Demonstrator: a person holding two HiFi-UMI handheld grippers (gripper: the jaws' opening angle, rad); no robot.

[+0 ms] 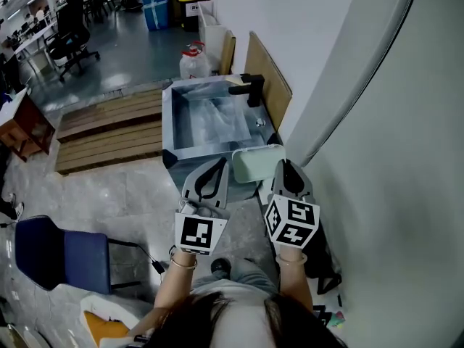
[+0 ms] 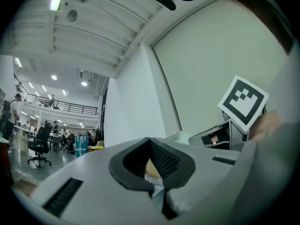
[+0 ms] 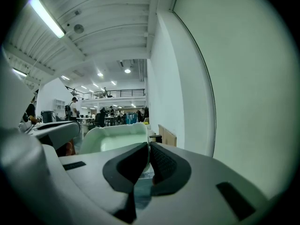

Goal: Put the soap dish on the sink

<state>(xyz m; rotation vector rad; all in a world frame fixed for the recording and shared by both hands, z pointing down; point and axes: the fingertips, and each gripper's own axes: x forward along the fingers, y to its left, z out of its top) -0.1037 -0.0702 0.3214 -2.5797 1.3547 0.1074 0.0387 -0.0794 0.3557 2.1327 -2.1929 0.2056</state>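
Note:
A pale green soap dish point(image 1: 259, 163) hangs in the air just in front of the near right corner of the steel sink point(image 1: 168, 122). My right gripper point(image 1: 280, 167) is shut on the dish's right edge. In the right gripper view the dish point(image 3: 117, 139) sticks out to the left of the closed right gripper point(image 3: 148, 150). My left gripper point(image 1: 219, 164) hovers just left of the dish, shut with nothing between its pads point(image 2: 161, 159). A black tap point(image 1: 250, 89) stands on the sink's far right rim.
A white wall point(image 1: 377, 122) runs close along the right. Wooden boards point(image 1: 269, 75) lean behind the sink and a water bottle point(image 1: 194, 60) stands beyond it. A wooden pallet point(image 1: 109, 130) lies to the left, and a blue chair point(image 1: 61, 256) stands near left.

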